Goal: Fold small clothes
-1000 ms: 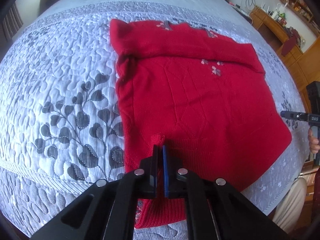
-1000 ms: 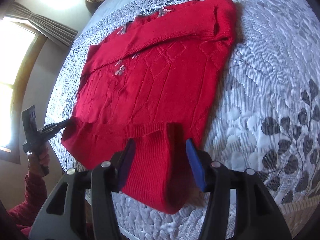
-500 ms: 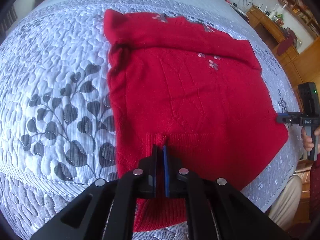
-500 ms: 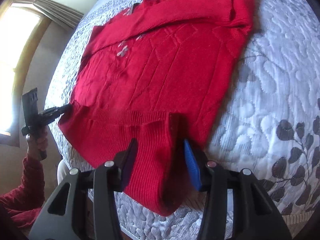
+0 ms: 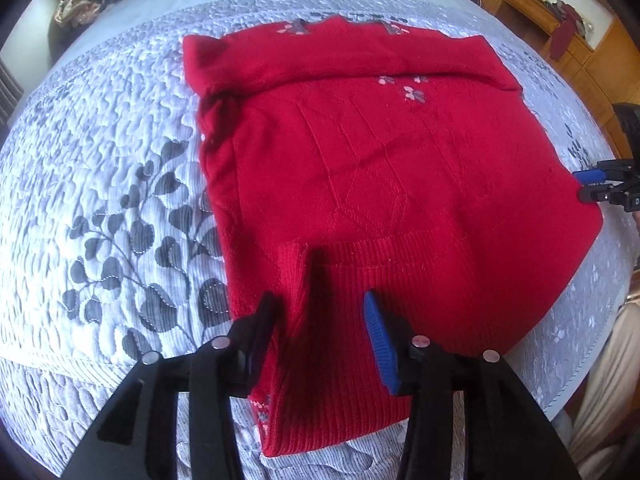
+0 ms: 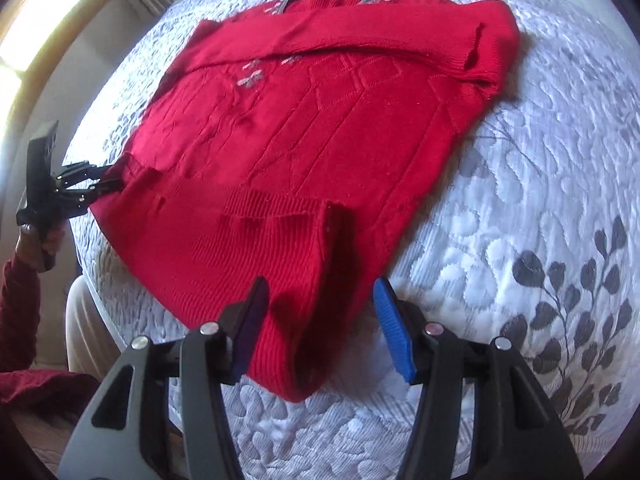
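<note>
A small red knitted sweater (image 5: pixel 392 168) with small flower embroidery lies flat on the quilted bed, sleeves folded across its top; it also shows in the right wrist view (image 6: pixel 320 120). My left gripper (image 5: pixel 320 332) is open, its jaws astride a raised pleat of the ribbed hem (image 5: pixel 332 320). My right gripper (image 6: pixel 320 320) is open too, jaws astride a raised fold at the other hem corner (image 6: pixel 316 272). Each gripper shows small in the other's view, at the sweater's far hem corner: the right one (image 5: pixel 592 184) and the left one (image 6: pixel 100 180).
The grey-white quilt (image 5: pixel 120 200) with dark leaf print covers the bed. A wooden dresser (image 5: pixel 560 40) stands at the far right. A window with curtain (image 6: pixel 60 20) is at the left. The person's legs (image 6: pixel 88 320) are at the bed's edge.
My left gripper, shut on the hem pleat earlier, has opened. My right gripper stayed open. Both views have shifted slightly over the hem.
</note>
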{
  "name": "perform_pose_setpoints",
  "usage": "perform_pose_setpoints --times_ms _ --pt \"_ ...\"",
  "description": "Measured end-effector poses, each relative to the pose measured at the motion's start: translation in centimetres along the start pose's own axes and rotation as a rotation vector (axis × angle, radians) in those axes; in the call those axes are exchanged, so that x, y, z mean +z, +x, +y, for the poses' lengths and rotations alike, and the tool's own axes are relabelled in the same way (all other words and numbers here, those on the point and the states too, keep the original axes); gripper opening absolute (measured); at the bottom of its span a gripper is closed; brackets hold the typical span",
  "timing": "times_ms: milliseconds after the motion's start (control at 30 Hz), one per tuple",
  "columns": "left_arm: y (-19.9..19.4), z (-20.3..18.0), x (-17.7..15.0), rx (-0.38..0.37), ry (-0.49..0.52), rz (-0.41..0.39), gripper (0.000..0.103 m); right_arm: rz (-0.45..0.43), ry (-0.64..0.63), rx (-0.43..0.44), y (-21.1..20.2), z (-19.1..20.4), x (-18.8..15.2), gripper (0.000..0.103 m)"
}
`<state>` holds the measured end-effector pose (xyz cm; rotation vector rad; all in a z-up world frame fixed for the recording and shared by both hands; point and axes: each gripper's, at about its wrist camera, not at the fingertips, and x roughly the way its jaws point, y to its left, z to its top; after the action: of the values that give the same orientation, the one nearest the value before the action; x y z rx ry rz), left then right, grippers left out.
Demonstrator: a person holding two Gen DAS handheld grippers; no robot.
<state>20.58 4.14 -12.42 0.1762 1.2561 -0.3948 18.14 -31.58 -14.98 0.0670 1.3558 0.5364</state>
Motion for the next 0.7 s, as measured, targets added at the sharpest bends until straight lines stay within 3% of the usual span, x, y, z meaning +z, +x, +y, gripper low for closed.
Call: perform_pose_setpoints --times_ms 133,200,300,400,467,633,700 --pt "0.1 1.1 0.3 -0.040 -0.044 -0.003 0.045 -0.003 -0.005 -0.014 0.8 0.0 0.9 0.055" --pt "0.1 1.3 0.5 -0.049 -0.048 -0.008 0.036 -0.012 -0.009 0.007 0.8 0.0 1.4 0.055" --pt "0.2 1.4 0.5 -0.052 -0.050 -0.008 0.027 -0.001 -0.027 -0.001 1.2 0.4 1.7 0.044" --pt "-0.1 1.4 0.2 -0.057 -0.042 -0.018 0.019 -0.008 -0.077 -0.017 0.8 1.2 1.3 0.039" --pt "-0.1 1.3 0.0 -0.055 -0.030 -0.022 0.019 -0.009 -0.082 0.027 0.7 1.4 1.1 0.032" --pt "0.2 1.4 -0.1 -0.046 -0.026 -0.014 0.026 0.006 -0.093 0.014 1.5 1.9 1.4 0.030" --pt "0.5 1.1 0.1 -0.033 -0.019 -0.009 0.033 0.024 -0.080 0.011 2.1 1.8 1.7 0.030"
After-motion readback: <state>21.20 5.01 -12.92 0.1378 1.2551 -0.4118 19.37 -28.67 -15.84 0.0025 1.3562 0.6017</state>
